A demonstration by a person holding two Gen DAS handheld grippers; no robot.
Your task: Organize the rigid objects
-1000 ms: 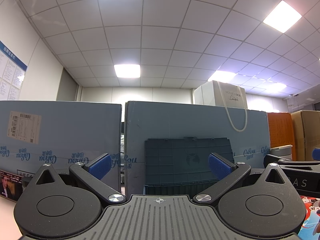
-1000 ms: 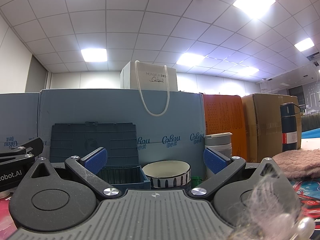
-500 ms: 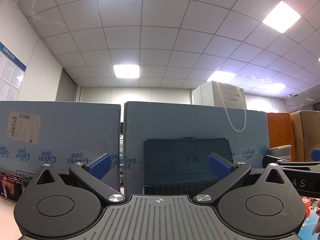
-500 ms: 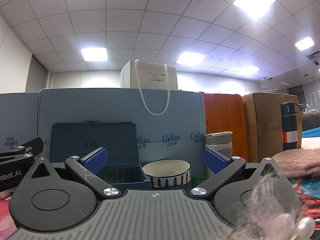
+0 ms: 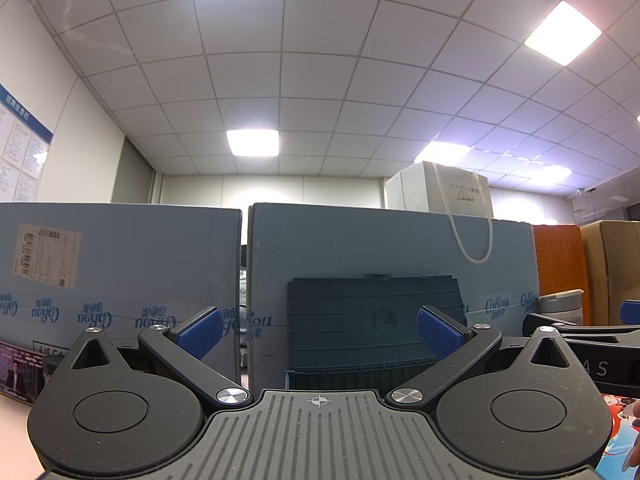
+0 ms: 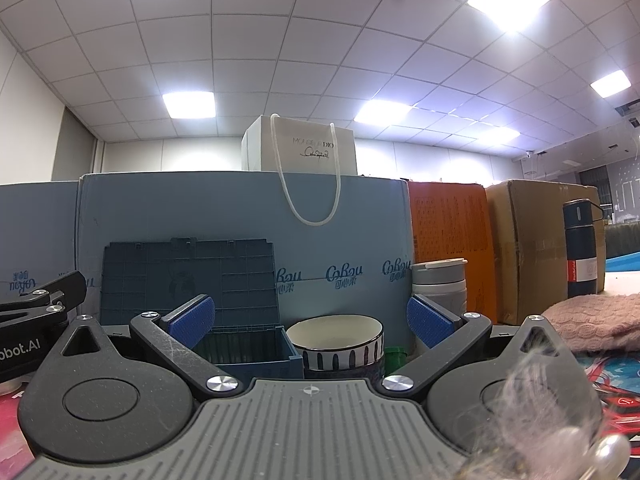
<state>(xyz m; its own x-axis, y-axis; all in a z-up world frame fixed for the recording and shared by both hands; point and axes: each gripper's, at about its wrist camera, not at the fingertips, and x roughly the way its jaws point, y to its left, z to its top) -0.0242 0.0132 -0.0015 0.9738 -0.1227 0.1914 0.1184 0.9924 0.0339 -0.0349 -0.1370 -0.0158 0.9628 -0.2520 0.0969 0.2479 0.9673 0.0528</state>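
Both grippers are wide open and hold nothing. Between the blue pads of the left gripper [image 5: 319, 334] there is only free air, and behind it stands the dark blue storage box [image 5: 360, 376] with its lid [image 5: 376, 320] raised against the grey-blue carton [image 5: 360, 248]. The right gripper [image 6: 311, 318] is spread just as wide, and its pads touch nothing either.

The things to organize sit in front of the right gripper: a striped bowl [image 6: 340, 344], stacked on another dark bowl as far as I can tell, stands just beside the right wall of the open box. Close behind the bowl a small green object [image 6: 396, 358] is partly hidden, and a grey lidded cup [image 6: 440, 288] stands further back. A dark thermos [image 6: 582, 248] stands well apart to the right, beyond a pink knitted cloth [image 6: 600, 320].

I judge that the step in hand is the approach to the first object, probably the bowl, since it lies nearest to the right gripper's line. To do it well, the gripper should come down over the bowl's rim so that one pad goes inside and one outside, then close firmly, because the glazed wall may slip. Lifting straight up before moving sideways would keep the bowl from knocking the box wall. The worktop itself is hardly visible, so the bowl's base cannot be checked.
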